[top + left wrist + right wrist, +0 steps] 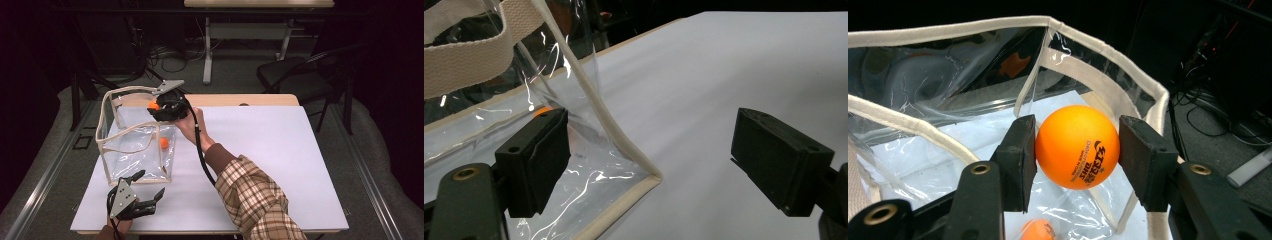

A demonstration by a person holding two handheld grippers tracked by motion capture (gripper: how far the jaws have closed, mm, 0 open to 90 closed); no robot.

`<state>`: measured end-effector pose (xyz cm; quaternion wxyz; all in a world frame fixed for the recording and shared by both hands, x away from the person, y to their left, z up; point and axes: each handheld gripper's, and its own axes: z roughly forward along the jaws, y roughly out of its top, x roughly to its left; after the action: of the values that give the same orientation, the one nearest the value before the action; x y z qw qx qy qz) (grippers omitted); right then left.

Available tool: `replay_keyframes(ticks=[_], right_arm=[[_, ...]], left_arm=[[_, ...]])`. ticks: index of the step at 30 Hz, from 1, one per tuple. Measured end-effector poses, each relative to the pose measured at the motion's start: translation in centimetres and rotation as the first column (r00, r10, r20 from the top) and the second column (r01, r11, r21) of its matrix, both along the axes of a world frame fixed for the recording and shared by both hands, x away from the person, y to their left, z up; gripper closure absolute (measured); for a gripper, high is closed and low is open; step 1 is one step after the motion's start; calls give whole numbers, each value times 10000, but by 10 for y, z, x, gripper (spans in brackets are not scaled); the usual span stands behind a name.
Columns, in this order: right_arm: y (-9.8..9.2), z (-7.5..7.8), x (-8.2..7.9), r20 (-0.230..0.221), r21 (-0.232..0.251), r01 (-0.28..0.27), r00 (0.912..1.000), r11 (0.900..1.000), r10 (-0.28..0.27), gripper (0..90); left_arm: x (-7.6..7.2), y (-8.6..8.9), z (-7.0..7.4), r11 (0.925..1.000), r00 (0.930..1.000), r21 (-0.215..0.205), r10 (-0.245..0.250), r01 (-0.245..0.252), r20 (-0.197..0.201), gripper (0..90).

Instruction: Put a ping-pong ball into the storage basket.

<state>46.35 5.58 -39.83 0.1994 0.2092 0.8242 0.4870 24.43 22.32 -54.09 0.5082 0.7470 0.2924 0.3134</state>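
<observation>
**Ball over the bag**

My right gripper (1077, 150) is clamped on a round orange ping-pong ball (1077, 146), w/ the ball above the open top of the clear plastic bag with beige fabric trim (135, 145). A 2nd orange ball (164, 143) lies inside on the bag's bottom. My left gripper (649, 165), jaws wide apart & gripping nothing, sits at the bag's near corner on the white table (280, 165).
</observation>
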Motion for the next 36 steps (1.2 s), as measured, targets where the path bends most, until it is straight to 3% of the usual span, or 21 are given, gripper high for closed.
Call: replay_keyframes(ticks=[11,16,24,36], right_arm=[[12,-6,4,-426,-432,-141,9990,9990,123,499],[14,-9,7,-746,-485,-81,9972,9988,44,359],[-4,-2,2,-765,48,-415,9962,9991,417,259],[-36,5,-9,-740,399,-646,9950,9971,674,146]], left_arm=[[0,0,0,10000,10000,-39,-16,16,-22,158],[0,0,0,10000,10000,-36,-4,4,5,158],[0,0,0,10000,10000,-72,2,-2,17,158],[0,0,0,10000,10000,2,34,-34,2,158]])
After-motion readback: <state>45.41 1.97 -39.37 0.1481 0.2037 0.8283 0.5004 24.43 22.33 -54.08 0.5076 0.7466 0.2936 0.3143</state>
